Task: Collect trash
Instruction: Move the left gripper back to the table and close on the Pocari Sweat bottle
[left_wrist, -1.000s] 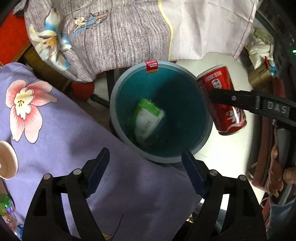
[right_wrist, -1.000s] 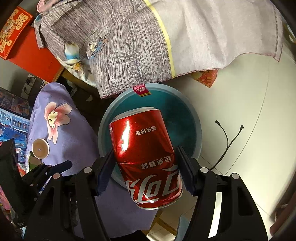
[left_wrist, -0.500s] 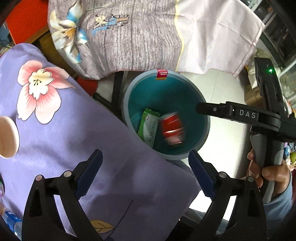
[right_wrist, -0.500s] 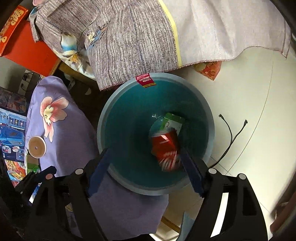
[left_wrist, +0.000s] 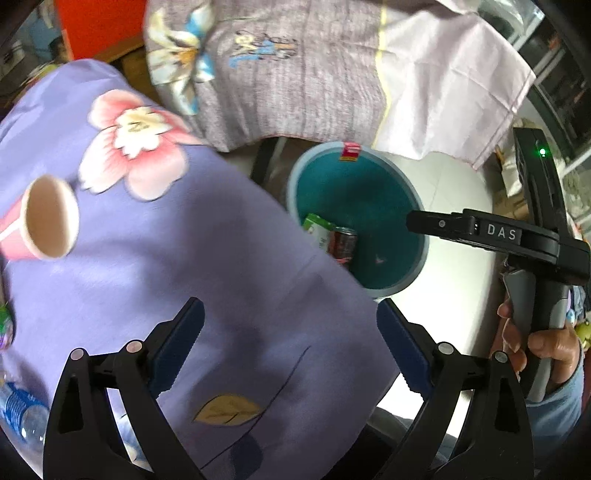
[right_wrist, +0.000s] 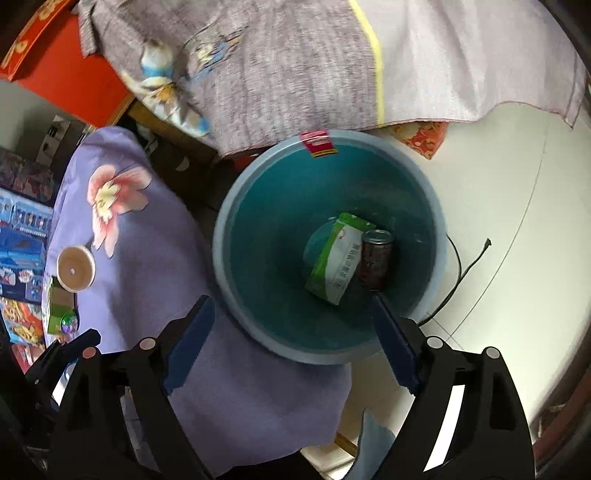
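Right gripper is empty now and its jaws are still spreading, nothing between them; a second ago they clamped the red can over the bin, and half a second ago the can was falling. I see the can lying at the bottom of the teal bin, just beside the green-and-white packet, apparently touching it. I read that as one piece of trash collected and this hand free for the next.

My left gripper stands wide apart and holds nothing. Over the same second its view has slid off the bin and onto the purple flowered cloth that covers the desk. A paper cup lies tipped on that cloth, and a clear plastic bottle shows at the lower left edge; I judge these the likely next pickups, with a small green item near the cup in the right view.

For room: the bin sits on the pale floor tight against the desk's draped edge, with a grey flowered cloth hanging over its far rim. A black cable trails on the floor just beside it. The right gripper's arm reaches over the bin's right rim in the left view, so I would keep the two hands from crossing there.
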